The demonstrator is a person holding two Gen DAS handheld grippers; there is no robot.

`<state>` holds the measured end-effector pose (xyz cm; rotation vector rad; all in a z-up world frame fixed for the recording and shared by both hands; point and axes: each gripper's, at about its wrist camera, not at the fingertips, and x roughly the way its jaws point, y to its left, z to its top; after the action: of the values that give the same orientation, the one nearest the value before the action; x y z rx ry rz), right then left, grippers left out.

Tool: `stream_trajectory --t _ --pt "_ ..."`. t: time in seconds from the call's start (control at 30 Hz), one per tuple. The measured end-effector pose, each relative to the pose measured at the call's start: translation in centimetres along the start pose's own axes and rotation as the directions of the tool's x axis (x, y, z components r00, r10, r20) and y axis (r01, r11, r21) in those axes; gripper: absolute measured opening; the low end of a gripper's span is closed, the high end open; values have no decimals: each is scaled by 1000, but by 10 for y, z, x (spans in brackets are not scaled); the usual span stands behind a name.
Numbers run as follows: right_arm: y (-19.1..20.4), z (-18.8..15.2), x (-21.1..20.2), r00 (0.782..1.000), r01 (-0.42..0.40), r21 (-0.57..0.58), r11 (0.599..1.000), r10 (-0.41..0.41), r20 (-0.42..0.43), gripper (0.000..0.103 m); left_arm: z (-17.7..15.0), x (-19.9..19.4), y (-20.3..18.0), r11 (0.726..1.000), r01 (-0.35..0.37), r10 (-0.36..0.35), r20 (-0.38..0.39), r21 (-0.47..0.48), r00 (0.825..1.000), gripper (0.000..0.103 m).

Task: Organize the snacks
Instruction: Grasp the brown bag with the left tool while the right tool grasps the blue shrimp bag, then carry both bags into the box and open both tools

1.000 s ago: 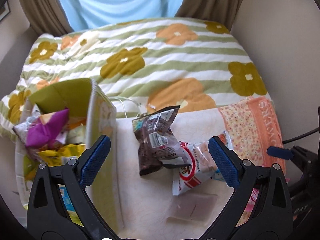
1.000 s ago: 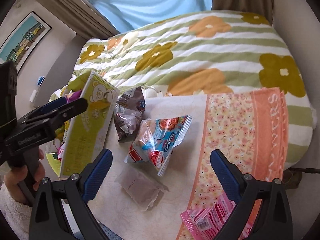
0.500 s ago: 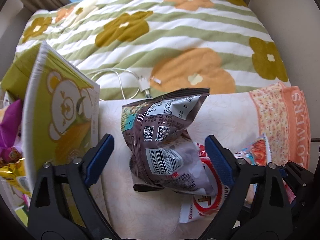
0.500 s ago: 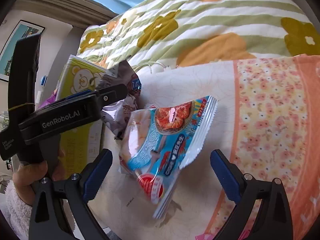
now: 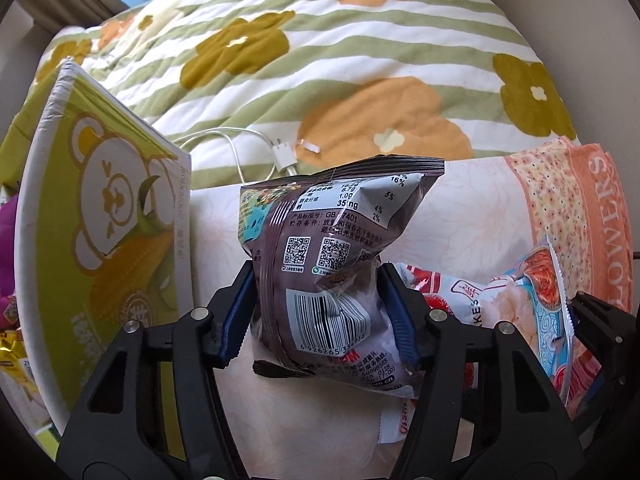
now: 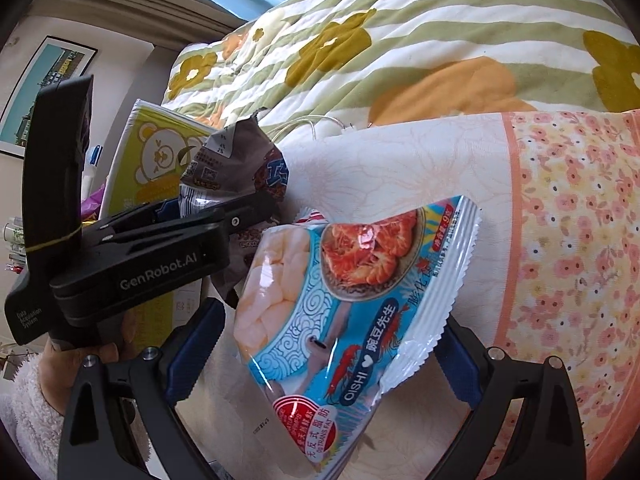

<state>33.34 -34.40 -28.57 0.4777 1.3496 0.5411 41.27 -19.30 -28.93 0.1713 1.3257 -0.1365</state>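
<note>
On floral quilt (image 5: 320, 60), pale cloth (image 5: 216, 216), box (image 5: 100, 216)

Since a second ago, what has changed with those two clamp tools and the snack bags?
Both tools came down onto the snacks. The left gripper went from wide open to jaws closing on the dark brown foil snack bag, pads pinching its sides. The right gripper dropped over the blue prawn-cracker bag, jaws open on either side. The green bear-print box and floral cloth stayed put.

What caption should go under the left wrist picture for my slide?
The left gripper closing its fingers around a brown snack bag, beside a green bear box.
</note>
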Motion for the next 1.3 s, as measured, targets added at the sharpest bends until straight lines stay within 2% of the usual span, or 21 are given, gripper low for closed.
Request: stream_trajectory --t 0.13,0.27,0.4,0.57,0.67,0.9,1.13,1.3 --pt "-4 -1 -4 1000 3 3 1000 -3 17 96 -4 -6 -1 1000 0 0 12 9 1000 55" --pt "-5 1 -2 1000 2 -1 1000 -2 16 76 -8 -11 -2 1000 -7 7 20 14 1000 55" --pt "-4 -1 -6 999 18 2 1000 -18 36 65 -11 -16 -6 1000 -8 7 29 21 1000 55" --pt "-4 -11 -28 996 37 1 999 -37 82 63 -16 -37 -13 1000 -2 0 65 27 998 55" --pt "2 -15 -48 991 76 -19 997 -73 113 62 -18 -60 -18 999 4 -8 108 36 994 55" --pt "32 -20 -92 973 145 -95 985 -125 192 62 -34 -136 -15 1000 -2 -6 250 29 968 55" --pt "83 -28 -116 964 156 -188 970 -108 244 62 -61 -197 25 999 -24 33 346 -31 938 55" --pt "133 -36 -110 960 159 -252 955 -90 264 62 -90 -223 79 996 -32 61 376 -84 925 55"
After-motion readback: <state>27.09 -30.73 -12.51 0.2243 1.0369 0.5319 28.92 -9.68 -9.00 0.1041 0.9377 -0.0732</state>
